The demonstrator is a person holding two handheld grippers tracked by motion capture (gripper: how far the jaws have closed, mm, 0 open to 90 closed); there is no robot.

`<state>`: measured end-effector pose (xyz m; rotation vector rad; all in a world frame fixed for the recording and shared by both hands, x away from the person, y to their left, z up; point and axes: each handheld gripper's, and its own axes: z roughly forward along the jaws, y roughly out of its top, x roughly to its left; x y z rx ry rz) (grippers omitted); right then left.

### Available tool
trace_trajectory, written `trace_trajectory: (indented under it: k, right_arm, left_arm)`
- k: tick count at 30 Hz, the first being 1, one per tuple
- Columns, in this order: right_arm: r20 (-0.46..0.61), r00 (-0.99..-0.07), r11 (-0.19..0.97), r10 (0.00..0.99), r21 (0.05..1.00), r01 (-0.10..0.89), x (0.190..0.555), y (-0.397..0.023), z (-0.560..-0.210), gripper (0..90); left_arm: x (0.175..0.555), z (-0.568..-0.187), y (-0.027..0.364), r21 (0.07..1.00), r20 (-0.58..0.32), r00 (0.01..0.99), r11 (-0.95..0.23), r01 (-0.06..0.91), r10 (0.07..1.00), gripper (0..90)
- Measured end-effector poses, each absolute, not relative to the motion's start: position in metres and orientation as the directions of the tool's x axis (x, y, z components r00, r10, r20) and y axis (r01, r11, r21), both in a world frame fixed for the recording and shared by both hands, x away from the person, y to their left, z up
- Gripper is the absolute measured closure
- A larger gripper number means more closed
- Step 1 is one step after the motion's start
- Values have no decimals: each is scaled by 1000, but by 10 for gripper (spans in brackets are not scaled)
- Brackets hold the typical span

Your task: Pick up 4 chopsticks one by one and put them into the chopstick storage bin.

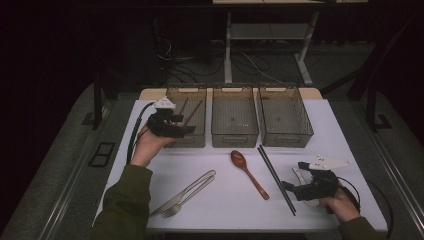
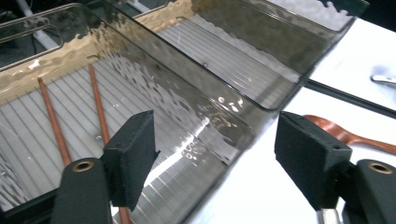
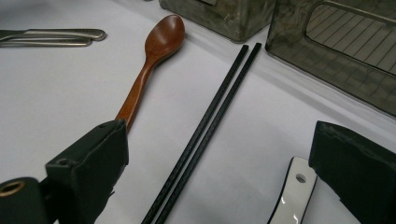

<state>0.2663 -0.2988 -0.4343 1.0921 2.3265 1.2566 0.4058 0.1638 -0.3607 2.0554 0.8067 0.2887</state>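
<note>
Two brown chopsticks (image 1: 190, 111) (image 2: 56, 126) lie inside the left smoky plastic bin (image 1: 172, 107) (image 2: 196, 140). My left gripper (image 1: 187, 131) (image 2: 217, 158) hovers over that bin's near right corner, open, with nothing between its pads. Near the table's front right my right gripper (image 1: 292, 190) (image 3: 219, 172) is open low over the white tabletop. A pair of black chopsticks (image 1: 276, 172) (image 3: 205, 126) runs ahead between its jaws, untouched. A white utensil handle (image 1: 299, 176) (image 3: 289, 196) lies by its right jaw.
A wooden spoon (image 1: 248, 172) (image 3: 149, 60) (image 2: 345, 135) lies mid-table. A metal fork and knife (image 1: 185, 192) (image 3: 51, 36) rest at the front left. The middle bin (image 1: 235, 136) and right bin (image 1: 286, 137) stand beside the left one at the back.
</note>
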Motion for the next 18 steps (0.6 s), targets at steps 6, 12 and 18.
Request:
trace_trajectory:
  k: [6,12,18]
  right_arm:
    - [106,-672,334,733,804,492,265,-300,-434,47]
    - [102,-667,330,738,807,489,264,-301,-434,47]
    - [99,-668,330,737,810,484,263,-301,-432,47]
  left_arm:
    - [385,-367,164,819,-100,775,-391,421,624,210]
    - [362,-377,164,821,-90,783,-399,408,615,150]
    - [341,-389,167,831,-88,784,-389,398,614,96]
